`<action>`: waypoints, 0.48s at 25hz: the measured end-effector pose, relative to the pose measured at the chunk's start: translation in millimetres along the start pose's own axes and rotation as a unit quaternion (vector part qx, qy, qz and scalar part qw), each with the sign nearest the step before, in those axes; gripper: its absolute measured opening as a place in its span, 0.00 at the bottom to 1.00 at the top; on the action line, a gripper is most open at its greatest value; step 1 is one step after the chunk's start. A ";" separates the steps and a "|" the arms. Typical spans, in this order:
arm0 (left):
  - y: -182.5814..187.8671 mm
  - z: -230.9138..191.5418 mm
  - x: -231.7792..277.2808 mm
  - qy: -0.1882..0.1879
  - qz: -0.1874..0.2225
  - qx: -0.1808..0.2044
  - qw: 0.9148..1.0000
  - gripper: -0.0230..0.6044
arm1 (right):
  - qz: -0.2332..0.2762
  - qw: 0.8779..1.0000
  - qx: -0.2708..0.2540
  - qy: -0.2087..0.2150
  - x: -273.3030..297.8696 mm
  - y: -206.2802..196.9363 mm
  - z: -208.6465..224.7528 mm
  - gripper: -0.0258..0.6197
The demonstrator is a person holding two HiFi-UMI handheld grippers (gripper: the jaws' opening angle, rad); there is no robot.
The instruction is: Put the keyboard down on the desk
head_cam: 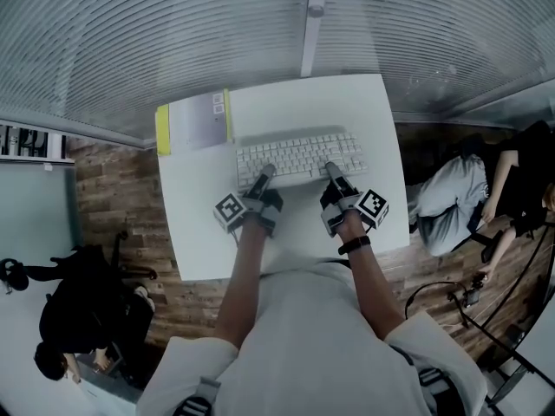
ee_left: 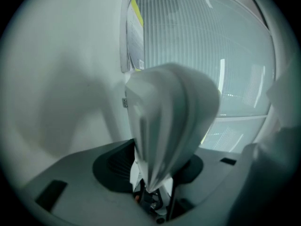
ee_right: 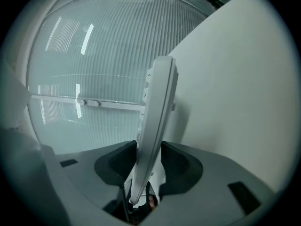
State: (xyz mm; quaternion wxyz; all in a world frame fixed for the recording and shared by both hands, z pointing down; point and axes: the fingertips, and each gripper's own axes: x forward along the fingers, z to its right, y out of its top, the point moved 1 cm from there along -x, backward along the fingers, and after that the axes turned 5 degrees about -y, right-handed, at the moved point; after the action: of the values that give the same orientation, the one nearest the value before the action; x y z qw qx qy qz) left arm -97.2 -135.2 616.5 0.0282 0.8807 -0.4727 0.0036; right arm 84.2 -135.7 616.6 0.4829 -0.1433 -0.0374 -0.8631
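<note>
Keyboard [head_cam: 299, 159] placement appears nearly complete: the unit lies flat at the middle of the white counter [head_cam: 373, 111], so what is left is judged to be release and withdrawal. Left gripper [head_cam: 264, 173] and right gripper [head_cam: 332, 170] reach forward side by side to its near edge, forearms roughly parallel. Left fingers stand parted loosely around that edge; right fingers are clamped on it.

**Matt plastic, smooth desk, worn wood**

The keyboard [head_cam: 299, 159] looked like white plastic with a matt finish, and its thin edge was smooth in the right gripper view. The desk [head_cam: 347, 102] had a smooth, matt white top. At the left of the head view the floor [head_cam: 108, 189] showed worn wood planks. The wall [head_cam: 173, 33] along the top was ribbed, glossy glass — the booklet [head_cam: 195, 121] seemed to be paper.
</note>
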 end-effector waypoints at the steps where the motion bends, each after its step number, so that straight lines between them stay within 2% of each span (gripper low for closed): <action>1: -0.8 0.2 1.3 0.002 0.000 -0.003 1.000 0.29 | 0.001 1.000 0.003 0.000 0.6 0.6 0.8 0.27; 6: -0.5 -24.4 -1.3 0.038 -0.002 -0.021 0.999 0.29 | 0.006 1.000 0.010 -0.018 3.1 3.3 9.9 0.27; 12: -1.5 -25.2 -5.8 0.037 0.004 -0.038 0.999 0.29 | 0.009 0.999 -0.001 -0.034 1.4 -0.8 11.9 0.27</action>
State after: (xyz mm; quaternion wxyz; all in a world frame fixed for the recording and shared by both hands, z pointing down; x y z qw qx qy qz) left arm -98.7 -128.2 641.4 0.0788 0.8765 -0.4746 0.0181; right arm 85.4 -134.0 628.5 0.4890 -0.1734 -0.0518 -0.8533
